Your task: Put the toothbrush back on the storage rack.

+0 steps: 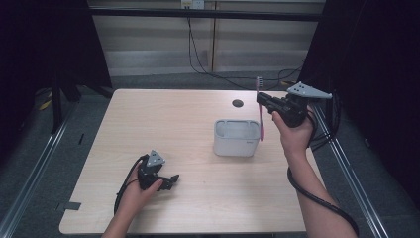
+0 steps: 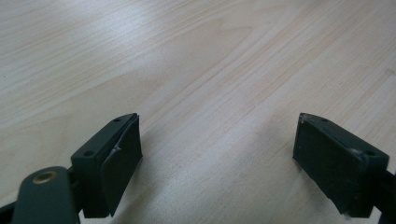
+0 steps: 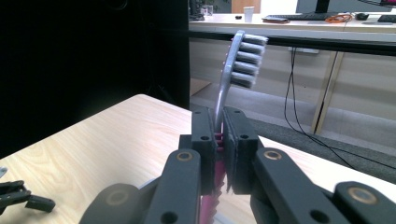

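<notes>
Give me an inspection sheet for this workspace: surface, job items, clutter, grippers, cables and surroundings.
Surface: light wooden table, bare grain, with a small dark round hole near the far edge.
Job's things: pink-handled toothbrush with grey bristles, held upright, its handle end hanging at the right rim of the pale grey rectangular plastic holder.
Clutter: nothing seen.
Grippers: right gripper shut on the toothbrush, raised beside the holder; left gripper open, nothing between the jaws, low over the near-left table.
Cables: black gripper cable along the right forearm; black wall cables hanging down to the floor behind the table.
Surroundings: dark curtains on both sides, grey floor, pale wall panels.
</notes>
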